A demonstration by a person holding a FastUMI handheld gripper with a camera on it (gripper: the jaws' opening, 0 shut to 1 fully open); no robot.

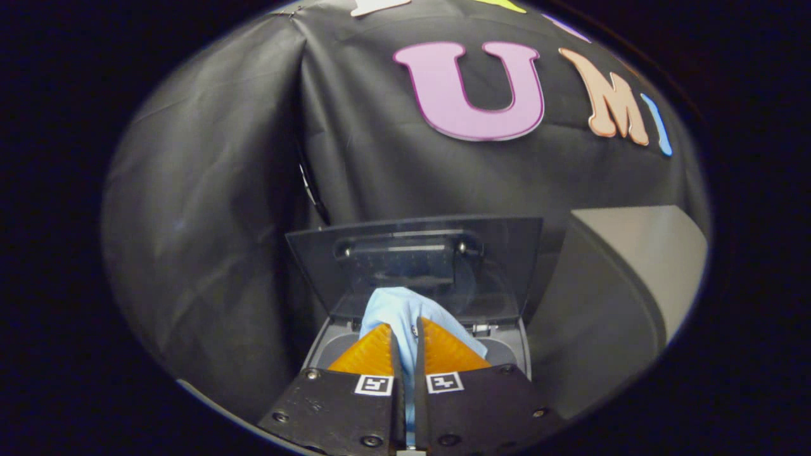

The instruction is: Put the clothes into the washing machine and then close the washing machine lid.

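My gripper (405,329) is shut on a light blue cloth (399,307), which is pinched between both fingers and bulges out just ahead of their tips. Right beyond and below the fingers stands a small grey washing machine (516,351) with its top opening partly hidden behind the fingers. Its dark see-through lid (415,266) stands raised, tilted back towards the booth wall. The cloth hangs over the machine's opening, in front of the raised lid.
A tall grey box-like object (624,285) stands close on the right of the washing machine. Black cloth walls close off the space behind and to the left of the machine.
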